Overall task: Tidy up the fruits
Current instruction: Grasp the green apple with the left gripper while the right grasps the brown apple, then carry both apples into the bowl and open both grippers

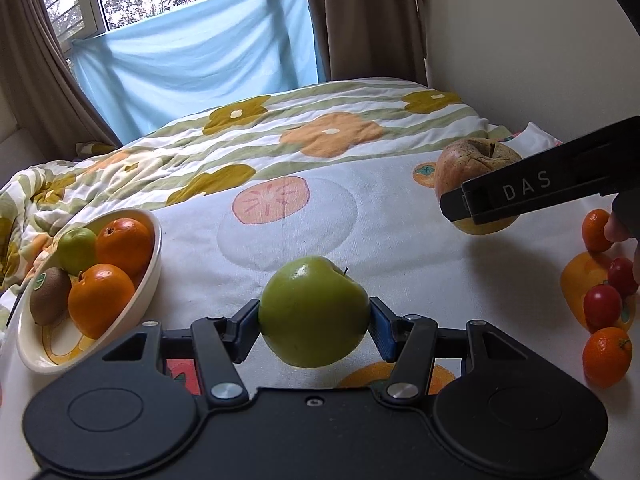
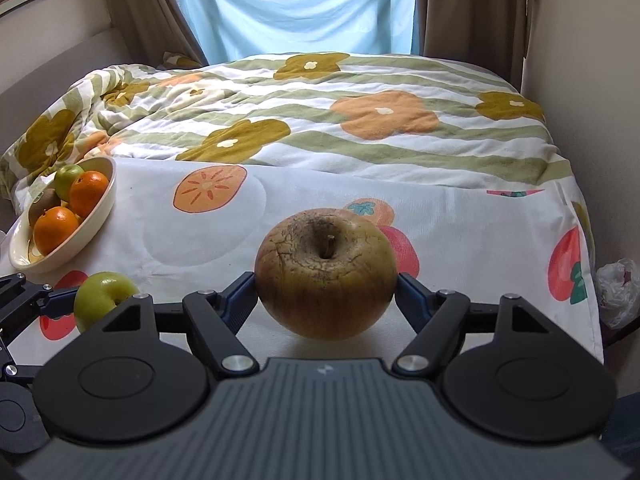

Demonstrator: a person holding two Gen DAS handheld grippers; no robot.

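Bedroom, curtained window at twelve o'clock, a bed under a flowered quilt, and nearer the cameras a white fruit-print cloth serving as work surface.

Partly done, by the look of it. Already in the cream bowl at nine o'clock of the left wrist view: two oranges, a kiwi and a small green fruit.

In transit: a green apple, clamped between the blue pads of the left gripper at six o'clock and apparently clear of the cloth, not yet at the bowl.

Next in line: a russet apple at two o'clock in the left view, sitting on the cloth with the right gripper around it, pads pressed against both flanks as far as the right wrist view shows; not yet lifted, judging by the shadow directly under it.

Left to do: two mandarins and a couple of cherry tomatoes, loose on the cloth at three to four o'clock, well apart from the bowl. Roughly half the visible fruit sorted; room in the bowl looks tight for two apples.
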